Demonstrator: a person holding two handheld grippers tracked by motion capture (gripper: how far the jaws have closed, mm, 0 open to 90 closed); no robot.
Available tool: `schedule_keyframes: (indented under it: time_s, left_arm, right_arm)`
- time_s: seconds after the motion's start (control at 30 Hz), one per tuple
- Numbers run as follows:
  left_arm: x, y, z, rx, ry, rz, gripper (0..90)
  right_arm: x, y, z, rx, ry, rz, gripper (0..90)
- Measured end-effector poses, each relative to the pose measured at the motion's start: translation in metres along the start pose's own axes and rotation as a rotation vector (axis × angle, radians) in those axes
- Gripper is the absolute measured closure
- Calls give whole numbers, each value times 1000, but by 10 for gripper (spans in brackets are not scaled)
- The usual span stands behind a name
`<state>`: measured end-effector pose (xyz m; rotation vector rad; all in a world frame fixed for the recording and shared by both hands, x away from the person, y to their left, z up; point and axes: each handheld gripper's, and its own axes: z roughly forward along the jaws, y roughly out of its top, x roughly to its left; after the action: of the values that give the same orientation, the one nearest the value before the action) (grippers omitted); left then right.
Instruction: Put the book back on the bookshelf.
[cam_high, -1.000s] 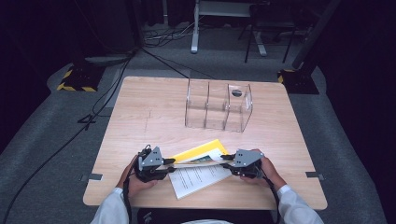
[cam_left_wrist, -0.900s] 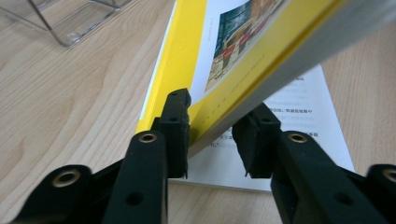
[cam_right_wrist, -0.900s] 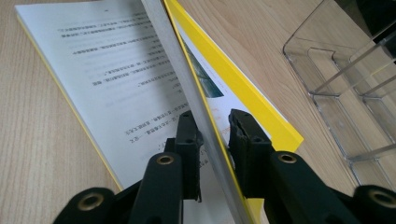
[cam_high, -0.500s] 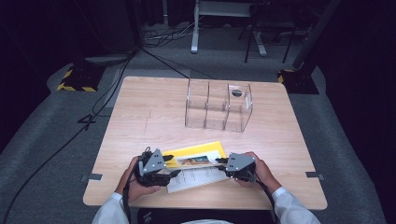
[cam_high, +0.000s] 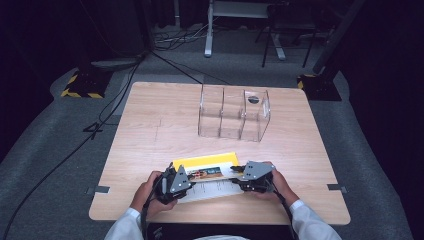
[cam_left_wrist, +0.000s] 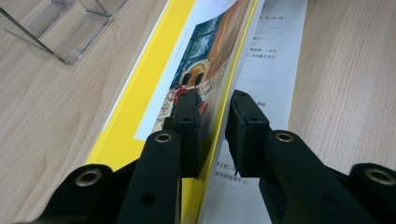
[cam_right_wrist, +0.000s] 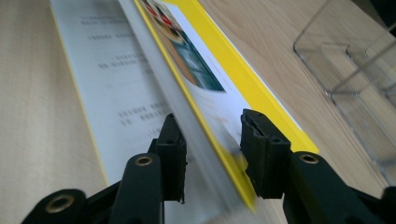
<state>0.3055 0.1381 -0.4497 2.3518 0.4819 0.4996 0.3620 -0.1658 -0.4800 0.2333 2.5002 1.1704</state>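
Observation:
A thin yellow book with a picture on its cover lies near the table's front edge, its cover lifted over white printed pages. My left gripper is at the book's left end. In the left gripper view its jaws stand a little apart astride the raised cover, the left jaw against the picture side. My right gripper is at the book's right end. In the right gripper view its jaws are wide apart, with the blurred cover edge between them.
A clear plastic organiser with three compartments stands on the wooden table beyond the book, also seen as the organiser and organiser. A small dark round item sits in its right compartment. Cables and stand legs lie on the floor behind.
Both grippers and the book have come nearer the front edge. The book has turned from a slant to lie square with the table, and its cover has dropped lower.

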Motion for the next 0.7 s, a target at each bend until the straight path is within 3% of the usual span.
schedule_keyframes:
  time_s: [0.07, 0.17, 0.3, 0.37, 0.47, 0.63, 0.7]
  left_arm:
    - [2, -2, -1, -6, -6, 5, 750]
    - [10, -6, -3, -31, -43, -44, 750]
    - [18, -10, -6, -35, -31, -85, 687]
    - [20, -10, -9, -41, -7, -107, 627]
    - [15, 1, -11, -18, 20, -77, 491]
    - [-2, 20, -2, 11, 24, -16, 397]
    - [-7, 27, 4, 19, 38, -25, 368]
  right_arm:
    - [-4, -6, -1, -15, 15, 17, 624]
    - [-9, -15, -5, -74, -6, 27, 661]
    - [3, -10, -5, -64, -40, -67, 735]
    - [7, -7, -5, -61, -38, -91, 757]
    - [10, 0, -7, -54, -47, -112, 777]
    - [20, 9, -5, -34, -56, -146, 798]
    - [22, 12, -4, -32, -62, -154, 804]
